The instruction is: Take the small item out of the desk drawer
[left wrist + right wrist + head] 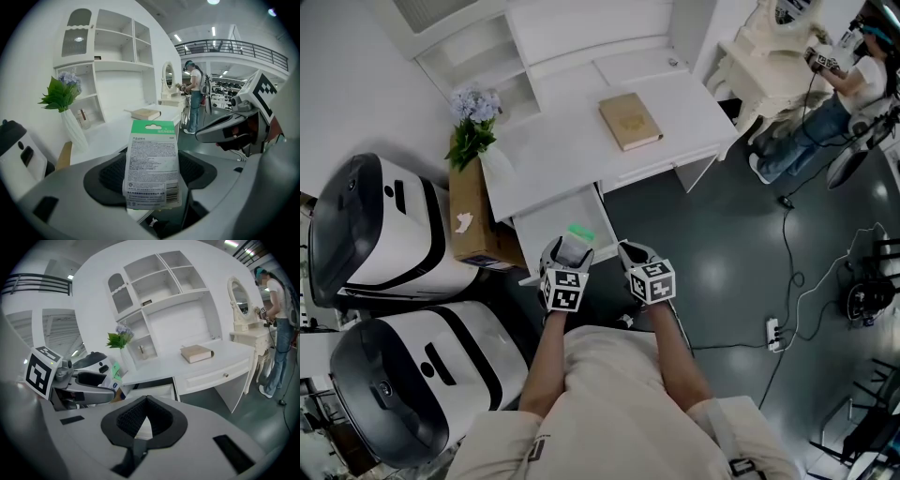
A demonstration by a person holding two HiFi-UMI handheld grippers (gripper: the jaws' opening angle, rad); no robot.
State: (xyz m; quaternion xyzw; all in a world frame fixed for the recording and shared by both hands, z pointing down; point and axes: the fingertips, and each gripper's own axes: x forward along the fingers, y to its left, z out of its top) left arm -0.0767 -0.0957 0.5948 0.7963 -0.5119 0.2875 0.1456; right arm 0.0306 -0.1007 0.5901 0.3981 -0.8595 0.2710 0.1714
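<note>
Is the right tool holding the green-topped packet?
No, the packet is clamped in the left tool, while the right tool is shut on nothing.

Drawer (548,220) stands pulled out, reachable from above; cardboard box (469,211) hems its left side; open floor (712,253) lies to its right.

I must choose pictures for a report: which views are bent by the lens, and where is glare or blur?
Both gripper views: strong fisheye bending, black corners. Head view: milder bending, lamp glare on the grey floor. Left gripper view: the green-topped packet is sharp, though its print is too small to read.
</note>
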